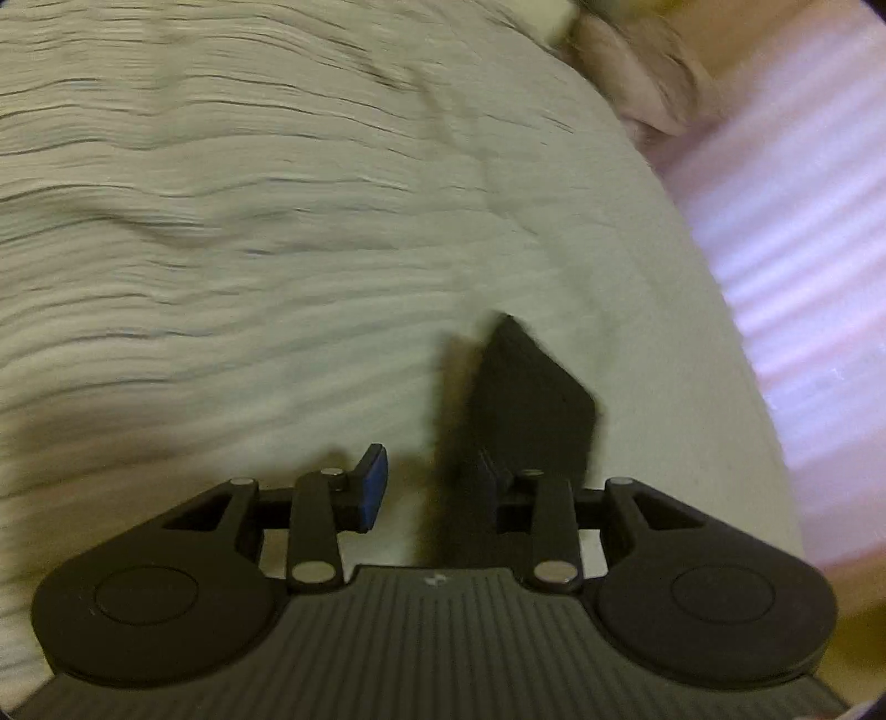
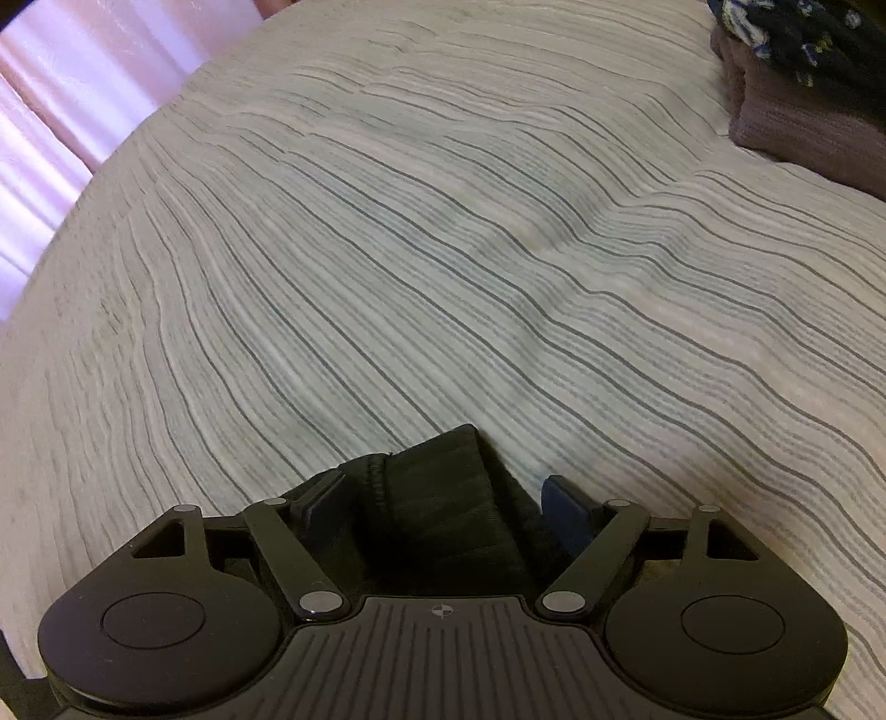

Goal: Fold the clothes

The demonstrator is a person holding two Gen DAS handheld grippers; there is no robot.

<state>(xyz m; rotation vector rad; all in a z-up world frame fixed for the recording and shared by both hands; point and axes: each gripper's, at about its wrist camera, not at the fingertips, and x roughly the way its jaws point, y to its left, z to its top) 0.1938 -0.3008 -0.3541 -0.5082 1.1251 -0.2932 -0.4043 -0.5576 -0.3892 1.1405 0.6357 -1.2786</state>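
A: Start at the left gripper (image 1: pixel 429 487). What has it got?

B: Nothing, as far as I can judge. Its jaws stand partly apart, with a dark shape in the gap and a black cloth corner (image 1: pixel 534 399) rising just beside the right-hand pad. That view is blurred, so I cannot tell whether the pad touches the cloth.

A: And the right gripper (image 2: pixel 448 509)?

B: Jaws wide. A bunched piece of black garment (image 2: pixel 437 498), with a stitched hem showing, lies between the pads, but neither pad visibly presses on it. I read it as loose.

A: Where does the garment sit?

B: On the striped bedspread (image 2: pixel 443 249), close under both grippers, near the bed's edge in the left view, where the pink curtain (image 1: pixel 792 249) shows beyond it. A folded brown item (image 2: pixel 803 127) with a dark patterned piece (image 2: pixel 803 33) on top sits at the far right corner, well apart.

A: What could go wrong?

B: If either gripper closes on only the top layer, the fold may slide open when lifted. The bedspread is soft and rumpled, so a pad pushed low could pinch it along with the garment. And so close to the edge, a dragged fold could slip off the bed.
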